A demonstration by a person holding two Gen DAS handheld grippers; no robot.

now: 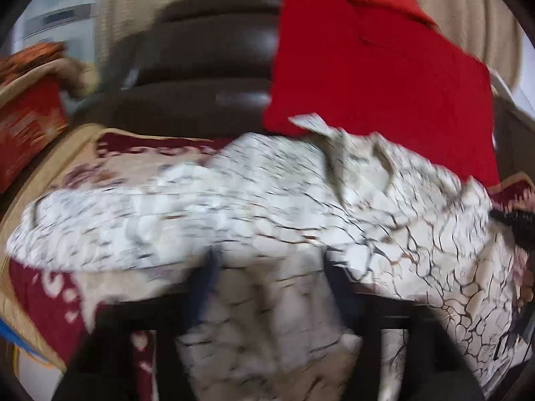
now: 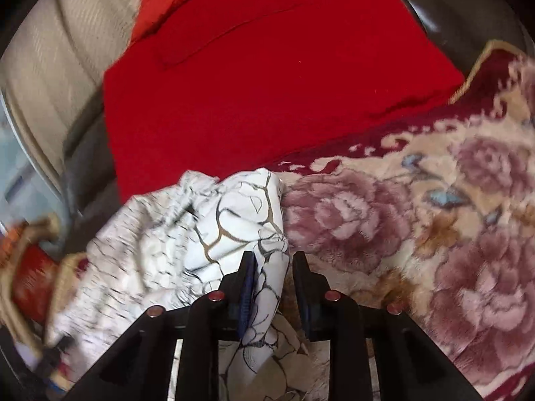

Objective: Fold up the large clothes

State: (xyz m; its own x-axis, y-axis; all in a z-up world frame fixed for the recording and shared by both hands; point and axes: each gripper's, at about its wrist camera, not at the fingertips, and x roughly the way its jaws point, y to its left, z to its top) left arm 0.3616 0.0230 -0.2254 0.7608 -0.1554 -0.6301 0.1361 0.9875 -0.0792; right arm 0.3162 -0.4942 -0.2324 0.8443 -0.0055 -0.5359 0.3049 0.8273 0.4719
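A white garment with a dark and gold crackle print [image 1: 254,207] lies spread across a floral blanket [image 1: 140,160]. In the left wrist view my left gripper [image 1: 271,274] has cloth bunched between its two fingers and the view is blurred. In the right wrist view the same garment [image 2: 200,234] hangs in a fold between the fingers of my right gripper [image 2: 272,264]. The jaws stand a little apart with the cloth against the left finger [image 2: 247,274].
A red cloth [image 1: 374,77] lies behind the garment, also in the right wrist view [image 2: 267,77]. A dark headboard [image 1: 207,67] and beige curtain [image 1: 434,6] stand at the back. A red patterned cushion [image 1: 30,123] sits at the left. The floral blanket [image 2: 434,220] covers the bed.
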